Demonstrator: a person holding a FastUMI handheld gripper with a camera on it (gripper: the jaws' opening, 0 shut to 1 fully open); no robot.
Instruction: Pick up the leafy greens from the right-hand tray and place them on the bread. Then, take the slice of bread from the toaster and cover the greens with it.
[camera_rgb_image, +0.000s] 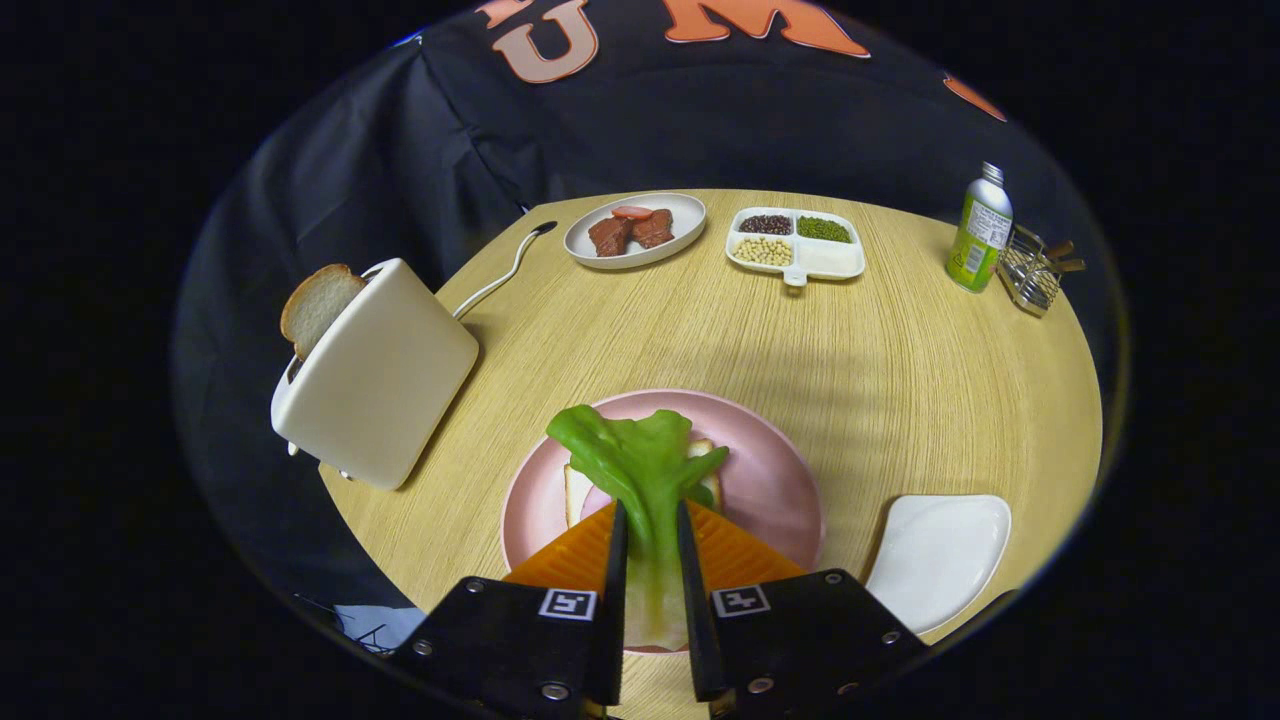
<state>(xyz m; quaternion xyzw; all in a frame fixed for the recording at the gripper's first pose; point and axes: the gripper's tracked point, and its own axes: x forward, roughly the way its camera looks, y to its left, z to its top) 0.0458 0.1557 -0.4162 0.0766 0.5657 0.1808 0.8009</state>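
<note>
Now your fingers (650, 560) are pinched close on the stalk of the leafy greens (640, 470), one finger on each side. The greens run long and straight ahead of the fingers, stalk near you and leaves far out. The leaves hang over the bread (578, 492) on the pink plate (770, 470), right in front of you. So I think the greens are nearly in place, and you just need to go down a bit and let go. The white tray (940, 555) sits on the desk (850, 360) to the right of the plate. The next slice of bread (318, 305) pokes up out of the toaster (385, 375), which stands ahead and to the left of the fingers.
</note>
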